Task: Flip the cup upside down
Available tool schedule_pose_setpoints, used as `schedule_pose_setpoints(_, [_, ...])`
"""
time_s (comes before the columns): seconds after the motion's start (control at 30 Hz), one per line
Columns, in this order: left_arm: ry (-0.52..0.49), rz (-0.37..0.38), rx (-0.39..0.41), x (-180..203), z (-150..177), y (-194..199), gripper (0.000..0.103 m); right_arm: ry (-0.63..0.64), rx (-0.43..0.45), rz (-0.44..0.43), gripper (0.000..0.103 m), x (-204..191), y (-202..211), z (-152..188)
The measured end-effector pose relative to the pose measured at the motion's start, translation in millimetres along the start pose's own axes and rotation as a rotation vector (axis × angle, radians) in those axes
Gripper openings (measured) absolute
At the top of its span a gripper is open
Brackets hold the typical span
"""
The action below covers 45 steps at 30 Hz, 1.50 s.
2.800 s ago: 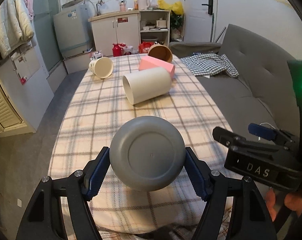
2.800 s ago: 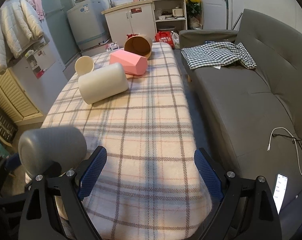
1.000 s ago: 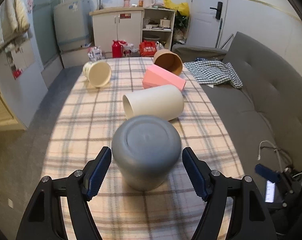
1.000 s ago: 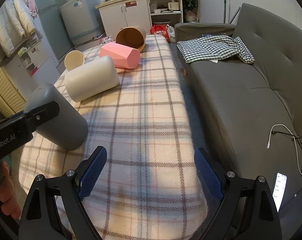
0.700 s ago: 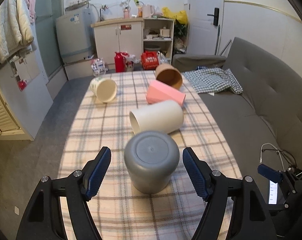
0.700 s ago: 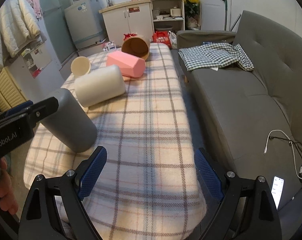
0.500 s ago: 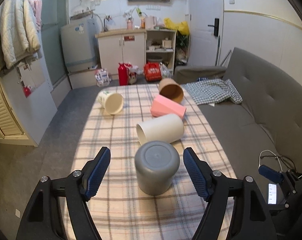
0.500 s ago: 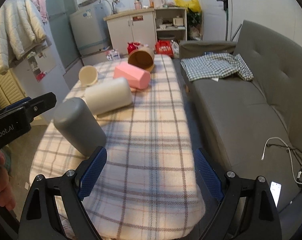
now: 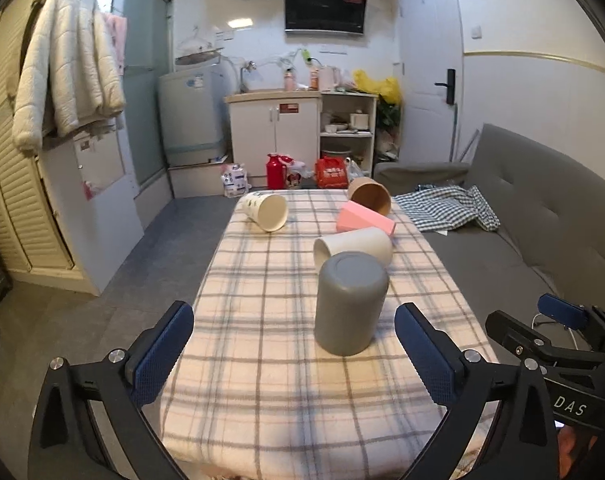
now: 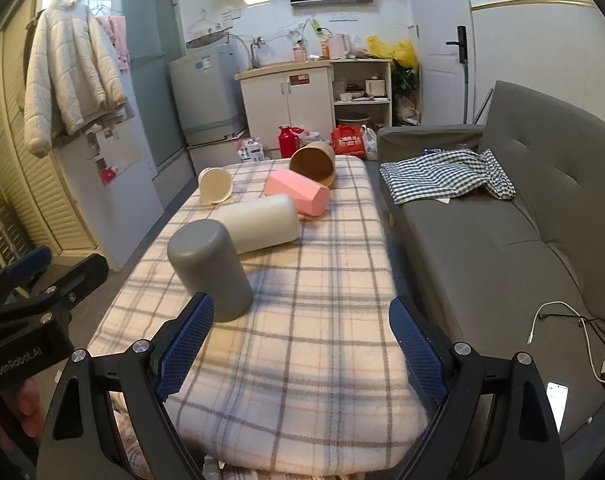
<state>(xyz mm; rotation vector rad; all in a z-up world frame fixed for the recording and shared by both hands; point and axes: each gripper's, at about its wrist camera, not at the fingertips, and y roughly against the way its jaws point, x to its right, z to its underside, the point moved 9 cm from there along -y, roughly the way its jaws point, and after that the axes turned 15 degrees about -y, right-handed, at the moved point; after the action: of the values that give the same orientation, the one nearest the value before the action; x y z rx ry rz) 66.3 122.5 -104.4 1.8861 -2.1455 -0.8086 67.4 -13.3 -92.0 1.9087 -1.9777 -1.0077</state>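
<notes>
A grey cup (image 9: 349,302) stands upside down, base up, on the plaid-covered table (image 9: 262,380); it also shows in the right wrist view (image 10: 211,269). My left gripper (image 9: 294,354) is open and empty, back from the cup and nearer the table's front edge. My right gripper (image 10: 300,342) is open and empty, to the right of the cup over the table's near end. The left gripper's body shows at the left of the right wrist view (image 10: 42,312).
Behind the grey cup lie a white cup (image 9: 354,245), a pink cup (image 9: 364,219), a brown cup (image 9: 370,196) and a cream cup (image 9: 265,211), all on their sides. A grey sofa (image 10: 502,232) with a checked cloth (image 10: 446,176) runs along the table's right.
The grey cup was on its side in my left gripper, then was set base up on the table and let go. Both grippers have pulled back and up from the table.
</notes>
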Motion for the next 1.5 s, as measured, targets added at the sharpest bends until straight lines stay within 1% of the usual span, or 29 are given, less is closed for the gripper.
schedule_pose_setpoints(0.13, [-0.006, -0.018, 0.0, -3, 4, 2, 0.103, 0.009, 0.002, -0.006, 0.09, -3, 0, 1])
schedule_pose_setpoints(0.27, [-0.011, -0.035, 0.035, -4, 1, 9, 0.103, 0.018, 0.003, -0.008, 0.09, -6, 0, 4])
schedule_pose_setpoints(0.53, [0.003, -0.031, 0.011, -6, 6, 9, 0.103, 0.016, -0.007, 0.005, 0.09, -5, -3, 5])
schedule_pose_setpoints(0.67, [0.014, -0.018, 0.007, -6, 7, 8, 0.103, 0.012, -0.007, 0.013, 0.096, -3, -5, 5])
schedule_pose_setpoints(0.9, [0.02, -0.028, -0.007, -9, 10, 3, 0.103, 0.014, -0.001, 0.031, 0.098, -1, -7, 4])
schedule_pose_setpoints(0.97, [0.021, -0.03, -0.011, -9, 11, 3, 0.103, 0.012, 0.006, 0.035, 0.102, 0, -7, 3])
schedule_pose_setpoints(1.5, [-0.012, -0.04, -0.007, -4, 11, 2, 0.103, -0.011, 0.016, 0.043, 0.103, 6, -5, 0])
